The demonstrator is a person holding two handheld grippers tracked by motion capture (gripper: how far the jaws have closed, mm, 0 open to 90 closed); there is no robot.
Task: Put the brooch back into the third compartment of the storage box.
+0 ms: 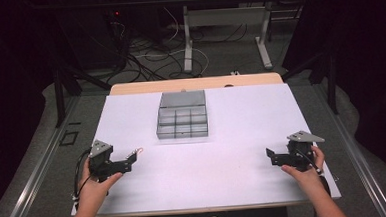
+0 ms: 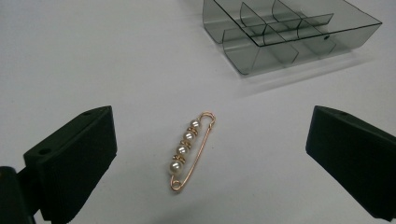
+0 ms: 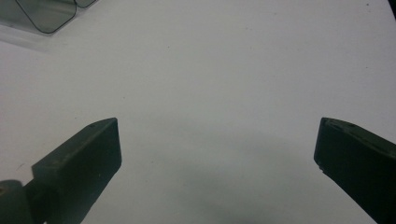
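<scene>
White covering spans the table (image 1: 245, 181), with dark curtains and floor cables behind it. I hold the left gripper (image 2: 210, 158) low over the sheet with its jaws spread wide. Nothing is between the pads, so it is released.

The pin (image 2: 191, 149), a gold safety pin carrying four pearls, lies flat on the sheet. It sits directly ahead of this gripper, centred between the two jaws and touching neither. I judge this alignment is deliberate: the jaws straddle the pin so they can close across it.

The tray (image 2: 299, 35), a smoky clear plastic box with dividers, stands farther ahead and to the right of the left gripper, well apart from the pin. Every compartment I can see is empty. I judge it is the destination for the pin.

The right gripper (image 3: 215, 154) also has its jaws spread and holds nothing. Bare sheet lies before it, with a corner of the tray far off to its upper left.
</scene>
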